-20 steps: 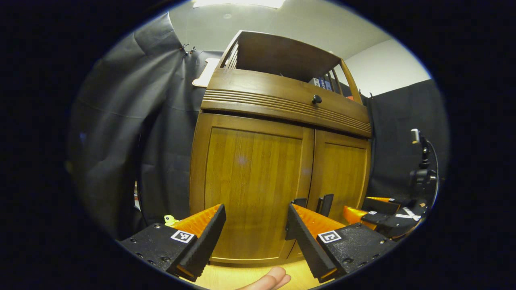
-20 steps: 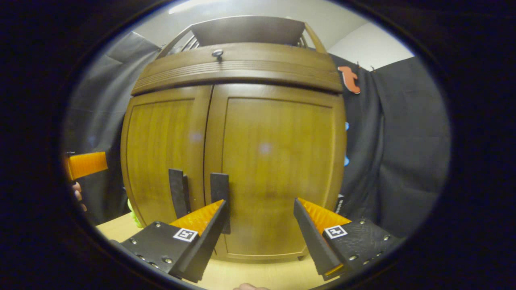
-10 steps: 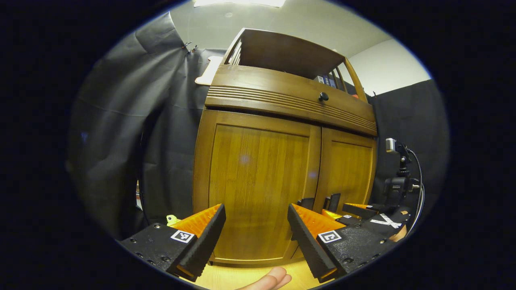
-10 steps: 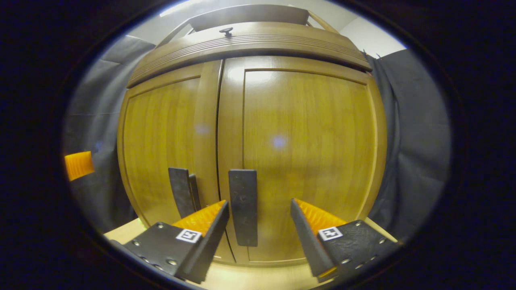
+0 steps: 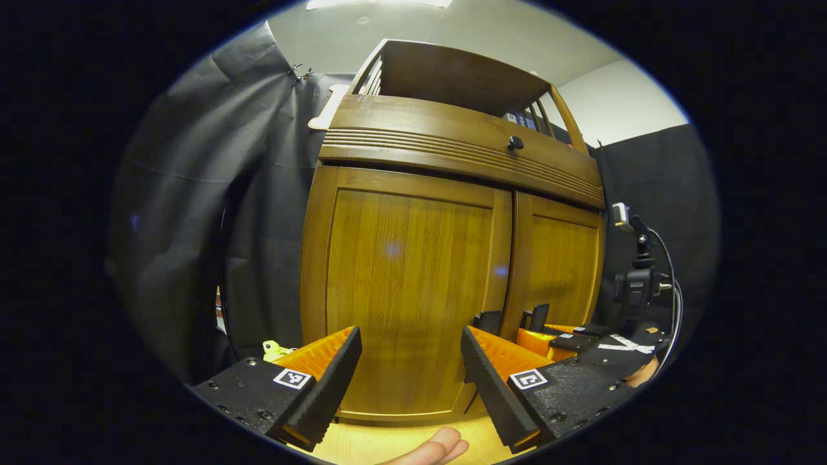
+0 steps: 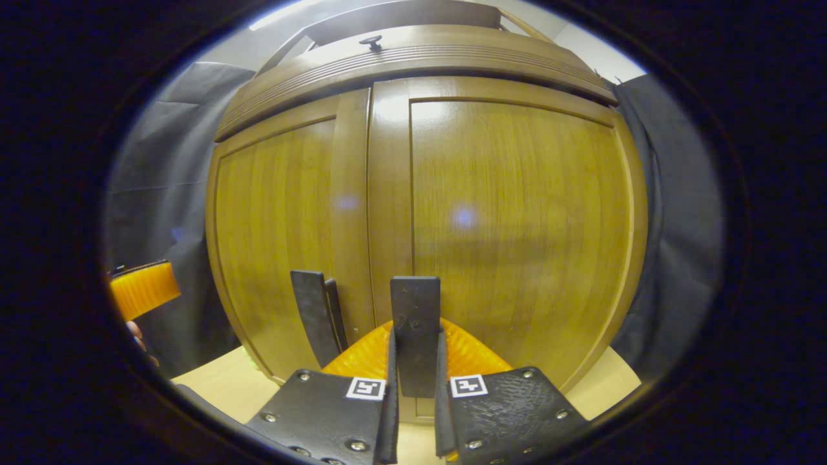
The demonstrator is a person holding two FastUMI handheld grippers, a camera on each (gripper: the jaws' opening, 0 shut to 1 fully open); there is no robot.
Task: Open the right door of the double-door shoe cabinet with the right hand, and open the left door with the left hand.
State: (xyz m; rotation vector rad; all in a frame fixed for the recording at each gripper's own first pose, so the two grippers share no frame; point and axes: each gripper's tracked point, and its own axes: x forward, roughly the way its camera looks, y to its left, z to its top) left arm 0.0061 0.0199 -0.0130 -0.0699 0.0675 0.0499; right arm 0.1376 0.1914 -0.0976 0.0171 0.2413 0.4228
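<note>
Light wooden tabletop [image 6: 213, 387] carries the shoe cabinet [image 6: 420, 194].

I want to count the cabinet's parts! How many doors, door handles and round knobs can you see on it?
Doors: 2, left door and right door
Handles: 2, left handle and right handle
Knobs: 1, knob
Total: 5

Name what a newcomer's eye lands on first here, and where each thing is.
The wooden shoe cabinet looms dead ahead, both doors closed. Low at its middle, the right gripper is clamped on the right door's black handle. The left gripper is open before the left door.
</note>
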